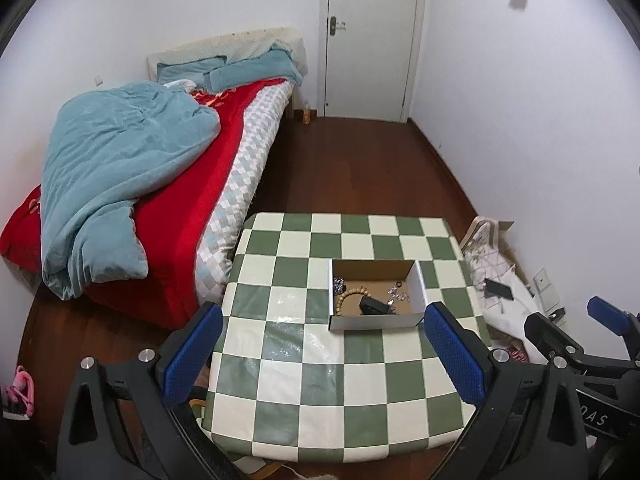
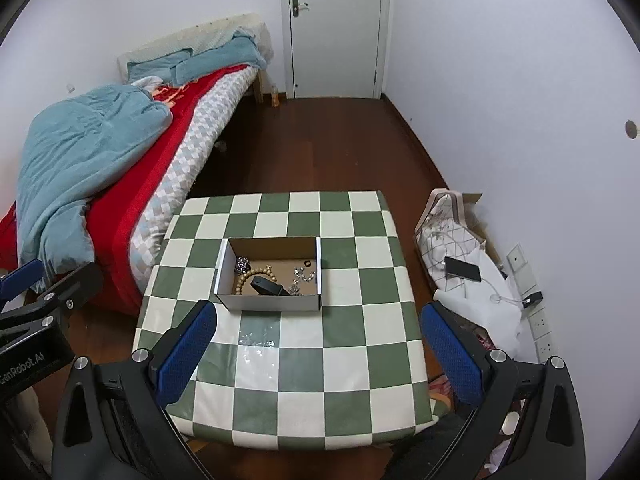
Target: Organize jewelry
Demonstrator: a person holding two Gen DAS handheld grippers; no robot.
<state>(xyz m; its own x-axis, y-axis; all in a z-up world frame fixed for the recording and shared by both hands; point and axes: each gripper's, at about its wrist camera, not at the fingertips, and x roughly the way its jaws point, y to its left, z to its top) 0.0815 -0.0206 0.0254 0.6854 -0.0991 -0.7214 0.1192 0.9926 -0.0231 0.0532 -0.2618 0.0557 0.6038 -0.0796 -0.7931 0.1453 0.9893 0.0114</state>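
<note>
An open cardboard box [image 1: 375, 323] [image 2: 272, 302] sits on the green and white checked table [image 1: 332, 392] [image 2: 304, 368]. Inside lie a wooden bead bracelet [image 1: 347, 297] [image 2: 245, 278], a black watch [image 1: 374, 306] [image 2: 269, 287], a dark beaded piece [image 1: 338, 284] [image 2: 242, 265], silver chain pieces [image 1: 396, 294] [image 2: 301, 276] and a small black ring [image 1: 398, 283] [image 2: 308, 264]. My left gripper [image 1: 324, 348] is open and empty, held above the table's near side, short of the box. My right gripper [image 2: 320, 344] is open and empty, also short of the box.
A bed [image 1: 168, 184] with a blue quilt and red cover stands left of the table. A white door [image 1: 372, 36] is at the back. Cloth bags with a phone [image 2: 462, 269] and wall sockets [image 2: 540, 324] lie right of the table. Brown wood floor surrounds it.
</note>
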